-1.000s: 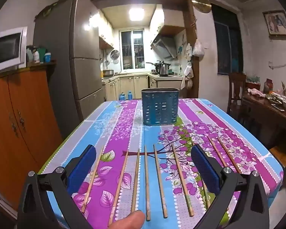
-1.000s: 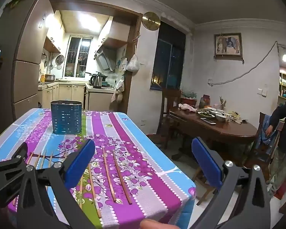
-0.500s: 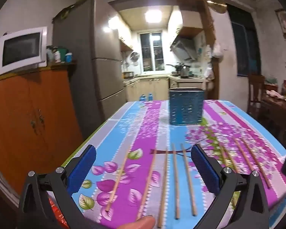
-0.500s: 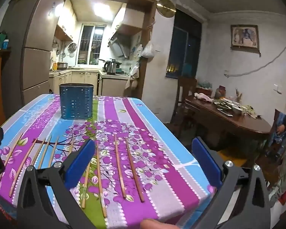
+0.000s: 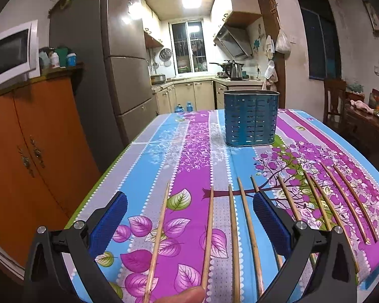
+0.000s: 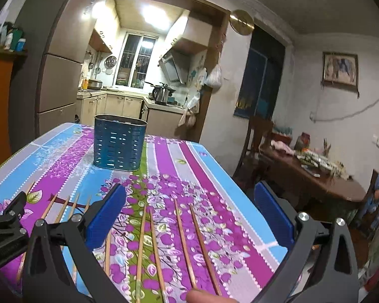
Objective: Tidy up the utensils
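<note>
Several wooden chopsticks lie side by side across the near part of the flowered tablecloth, also seen as chopsticks in the right wrist view. A blue perforated utensil holder stands upright farther back on the table, the same holder in the right wrist view. My left gripper hovers open over the left-hand chopsticks, holding nothing. My right gripper hovers open above the right-hand chopsticks, also holding nothing. The left gripper's black body shows at the left edge of the right wrist view.
An orange cabinet with a microwave and a tall fridge stand left of the table. A dark wooden table with clutter and a chair stand to the right. A thumb tip shows at the bottom.
Both grippers have drifted over the near table edge; the left view swung left then back toward the centre and lower over the chopsticks. Both stay open; chopsticks and holder have not moved.
</note>
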`<action>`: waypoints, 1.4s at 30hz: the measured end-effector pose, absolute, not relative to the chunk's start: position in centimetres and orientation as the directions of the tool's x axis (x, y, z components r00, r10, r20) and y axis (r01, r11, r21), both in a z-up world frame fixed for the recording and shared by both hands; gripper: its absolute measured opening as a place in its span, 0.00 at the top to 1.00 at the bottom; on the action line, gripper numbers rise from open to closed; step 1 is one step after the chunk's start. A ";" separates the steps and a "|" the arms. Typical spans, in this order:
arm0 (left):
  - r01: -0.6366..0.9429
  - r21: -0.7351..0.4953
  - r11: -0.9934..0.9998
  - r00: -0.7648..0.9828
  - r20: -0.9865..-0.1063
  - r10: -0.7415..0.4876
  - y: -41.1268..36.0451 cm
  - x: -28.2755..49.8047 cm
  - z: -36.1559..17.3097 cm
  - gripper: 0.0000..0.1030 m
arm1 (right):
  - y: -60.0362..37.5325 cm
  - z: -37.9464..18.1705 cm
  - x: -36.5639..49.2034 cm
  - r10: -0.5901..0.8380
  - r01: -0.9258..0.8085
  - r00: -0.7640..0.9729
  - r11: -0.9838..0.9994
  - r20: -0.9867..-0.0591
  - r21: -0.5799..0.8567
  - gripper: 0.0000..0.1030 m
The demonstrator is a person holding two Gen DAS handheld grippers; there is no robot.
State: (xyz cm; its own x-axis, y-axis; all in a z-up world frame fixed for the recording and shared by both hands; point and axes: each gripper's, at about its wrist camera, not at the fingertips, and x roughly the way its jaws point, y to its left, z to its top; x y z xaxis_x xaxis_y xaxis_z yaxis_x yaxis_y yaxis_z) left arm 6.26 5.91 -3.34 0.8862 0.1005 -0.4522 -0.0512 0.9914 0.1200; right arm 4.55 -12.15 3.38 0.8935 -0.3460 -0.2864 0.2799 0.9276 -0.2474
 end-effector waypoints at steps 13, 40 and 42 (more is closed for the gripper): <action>-0.065 0.079 0.995 0.862 -0.498 0.096 5.6 5.9 -3.7 0.03 | -12.0 2.8 4.0 -0.302 0.235 0.913 0.939 -0.274 -0.251 0.05; -0.138 0.147 0.979 0.853 -0.485 0.193 2.6 4.7 -3.0 0.03 | -15.0 2.1 3.1 -0.245 0.191 0.911 0.964 -0.332 -0.188 0.05; -0.138 0.149 0.979 0.852 -0.486 0.194 2.6 4.7 -3.1 0.03 | -14.9 2.2 3.2 -0.244 0.189 0.911 0.964 -0.332 -0.188 0.05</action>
